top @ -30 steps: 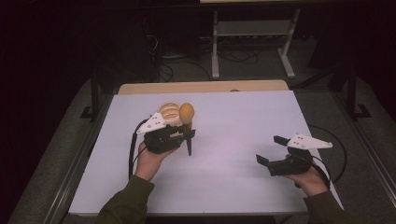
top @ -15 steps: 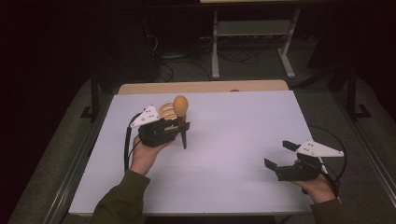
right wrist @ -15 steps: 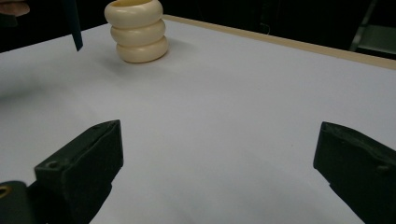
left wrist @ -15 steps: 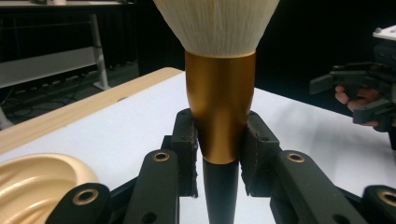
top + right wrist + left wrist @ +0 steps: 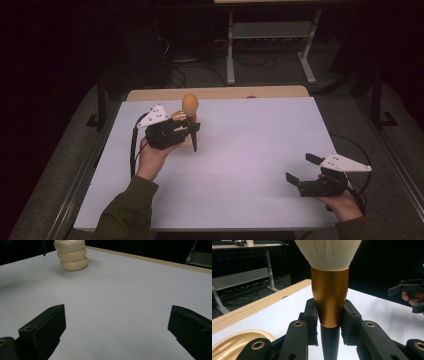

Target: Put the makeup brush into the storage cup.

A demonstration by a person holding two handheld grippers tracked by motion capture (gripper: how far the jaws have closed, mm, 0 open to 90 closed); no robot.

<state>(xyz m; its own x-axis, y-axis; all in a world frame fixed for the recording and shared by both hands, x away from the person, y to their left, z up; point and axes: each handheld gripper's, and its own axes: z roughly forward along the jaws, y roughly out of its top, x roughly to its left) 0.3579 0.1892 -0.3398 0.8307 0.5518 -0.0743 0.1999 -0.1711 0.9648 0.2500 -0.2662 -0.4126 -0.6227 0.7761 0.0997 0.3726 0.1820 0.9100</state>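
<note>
Left jaws clamped, right jaws apart

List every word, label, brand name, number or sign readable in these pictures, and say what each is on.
None: no lettering shows on the brush in the left tool, the cream ribbed stand, the gold dish, the right tool or the white table.
</note>
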